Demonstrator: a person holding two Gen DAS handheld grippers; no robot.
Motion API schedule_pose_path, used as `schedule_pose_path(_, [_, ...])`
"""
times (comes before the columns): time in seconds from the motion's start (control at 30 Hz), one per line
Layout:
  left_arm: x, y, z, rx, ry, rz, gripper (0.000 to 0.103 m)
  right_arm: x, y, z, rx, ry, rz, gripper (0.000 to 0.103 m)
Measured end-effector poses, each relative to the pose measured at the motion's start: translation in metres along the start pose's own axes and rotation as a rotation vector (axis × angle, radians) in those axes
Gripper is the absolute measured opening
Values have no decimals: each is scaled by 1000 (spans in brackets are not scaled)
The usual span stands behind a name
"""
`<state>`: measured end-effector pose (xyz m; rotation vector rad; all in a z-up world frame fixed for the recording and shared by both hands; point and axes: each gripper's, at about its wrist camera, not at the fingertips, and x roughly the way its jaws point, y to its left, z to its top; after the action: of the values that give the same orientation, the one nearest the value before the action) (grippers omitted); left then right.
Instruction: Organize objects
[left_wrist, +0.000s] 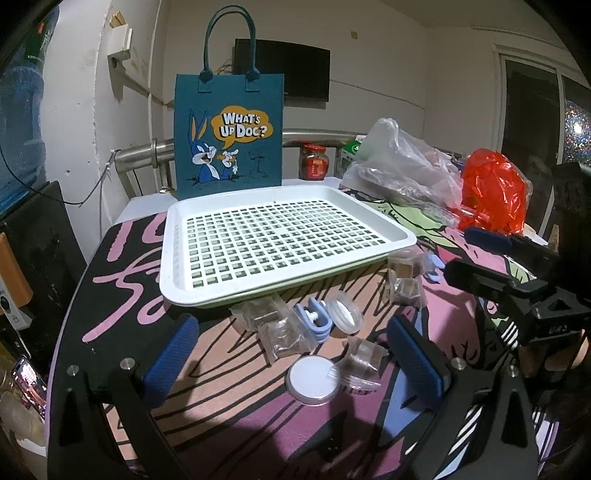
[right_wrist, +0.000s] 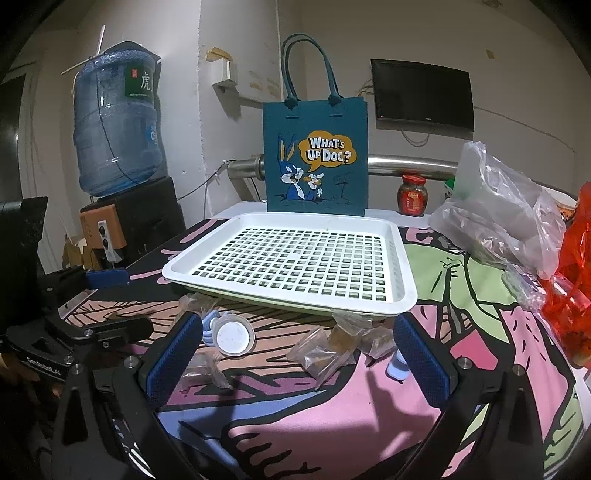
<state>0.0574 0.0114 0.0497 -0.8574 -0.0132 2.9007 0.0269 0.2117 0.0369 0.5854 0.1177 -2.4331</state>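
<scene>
While nothing lies yet in the white tray, counted as barely begun: all of the sorting left to do, judged from the bare grid.

Left wrist view. Left gripper spread wide, nothing between the blue pads, hanging over the patterned cloth in front of the tray. Below the tray's near rim, a loose heap: clear wrapped packets, a light-blue clip, a small clear jar tipped on its side. A little nearer than the heap, a round white lid, with one more wrapped packet touching it. At the tray's near right corner, more packets and a second blue piece. Behind the tray, upright, the teal tote bag. Right of the tray, a clear plastic bag and a red plastic bag. Right gripper seen from the side, right of the tray, equally parted and free of load.

Right wrist view. Right gripper released wide, gripping nothing. Under the tray's near rim, brownish packets between the fingers, the round jar toward the left pad, a pale blue piece beside the right pad. Tray grid again without any item. Left of the tray, the left gripper, also parted. Behind the tray, the tote bag; far left of it, a water bottle.

Judged as remaining: every small item still to be lifted and placed, most likely into the tray.
</scene>
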Motion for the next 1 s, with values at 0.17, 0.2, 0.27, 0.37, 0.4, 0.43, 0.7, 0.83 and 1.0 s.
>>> schedule_pose_path(0.17, [0, 1, -1, -9, 3, -2, 103, 0, -1, 0, 4, 3, -1, 103])
schedule_pose_path(0.2, [0, 1, -1, -10, 4, -2, 103, 0, -1, 0, 4, 3, 0, 103])
schedule_pose_path(0.27, [0, 1, -1, -12, 4, -1, 103, 0, -1, -1, 5, 3, -1, 103])
schedule_pose_path(0.37, [0, 1, -2, -11, 3, -1, 103, 0, -2, -1, 7, 6, -1, 103])
schedule_pose_path(0.4, [0, 1, -2, -11, 4, -1, 103, 0, -2, -1, 8, 8, -2, 103])
schedule_pose_path(0.43, [0, 1, -2, -11, 3, -1, 103, 0, -3, -1, 10, 9, -2, 103])
schedule_pose_path(0.7, [0, 1, -2, -11, 8, -4, 103, 1, -3, -1, 12, 13, -1, 103])
schedule_pose_path(0.83, [0, 1, -2, -11, 8, -5, 103, 1, -3, -1, 12, 13, -1, 103])
schedule_pose_path(1.0, [0, 1, -2, -11, 8, -4, 103, 1, -3, -1, 13, 14, -1, 103])
